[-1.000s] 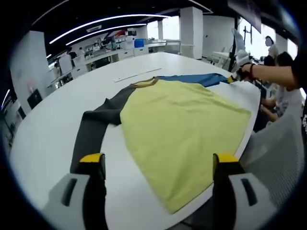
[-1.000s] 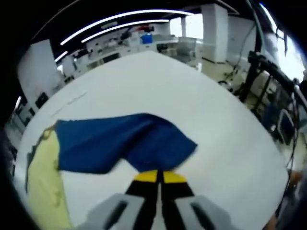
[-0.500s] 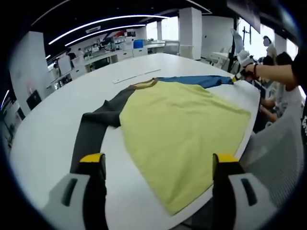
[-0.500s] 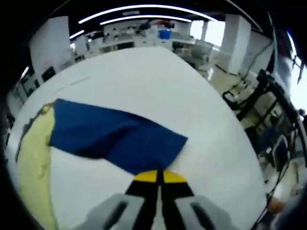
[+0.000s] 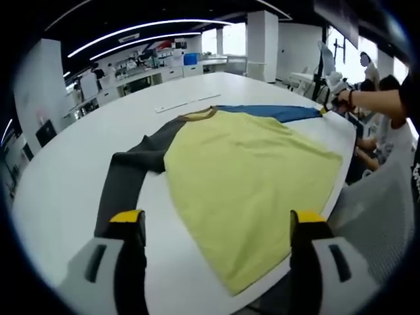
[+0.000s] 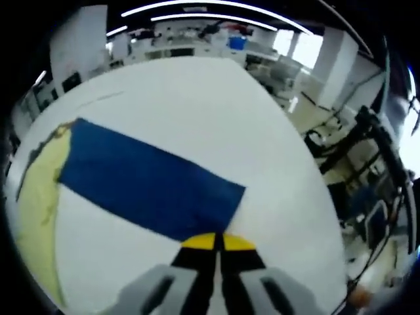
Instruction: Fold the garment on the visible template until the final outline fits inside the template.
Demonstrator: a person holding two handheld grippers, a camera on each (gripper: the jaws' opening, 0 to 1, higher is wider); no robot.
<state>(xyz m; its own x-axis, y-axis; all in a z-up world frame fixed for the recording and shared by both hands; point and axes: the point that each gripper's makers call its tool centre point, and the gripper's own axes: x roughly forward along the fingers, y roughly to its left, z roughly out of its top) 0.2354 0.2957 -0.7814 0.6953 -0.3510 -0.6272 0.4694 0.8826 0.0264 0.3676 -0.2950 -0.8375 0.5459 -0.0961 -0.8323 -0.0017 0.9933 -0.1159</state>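
Note:
A long-sleeved shirt lies spread on the white table (image 5: 59, 177): yellow body (image 5: 252, 180), dark grey sleeve (image 5: 125, 180), blue sleeve (image 5: 275, 113). My left gripper (image 5: 218, 220) is open above the near table edge, its jaws either side of the yellow hem, touching nothing. In the right gripper view the blue sleeve (image 6: 147, 180) lies stretched out flat, and my right gripper (image 6: 216, 241) is shut on its cuff edge. The right gripper (image 5: 326, 105) also appears far right in the left gripper view, held by a person's hand. No template outline is discernible.
A thin pale strip (image 5: 187, 102) lies on the table beyond the collar. Seated people (image 5: 384, 111) and a chair back (image 5: 387, 197) crowd the table's right edge. Desks and stands (image 6: 367, 131) fill the room behind. Bare tabletop (image 6: 190, 105) stretches beyond the blue sleeve.
The right gripper has pulled the blue sleeve's cuff outward: the sleeve went from bunched and folded to stretched flat. The left gripper has not moved.

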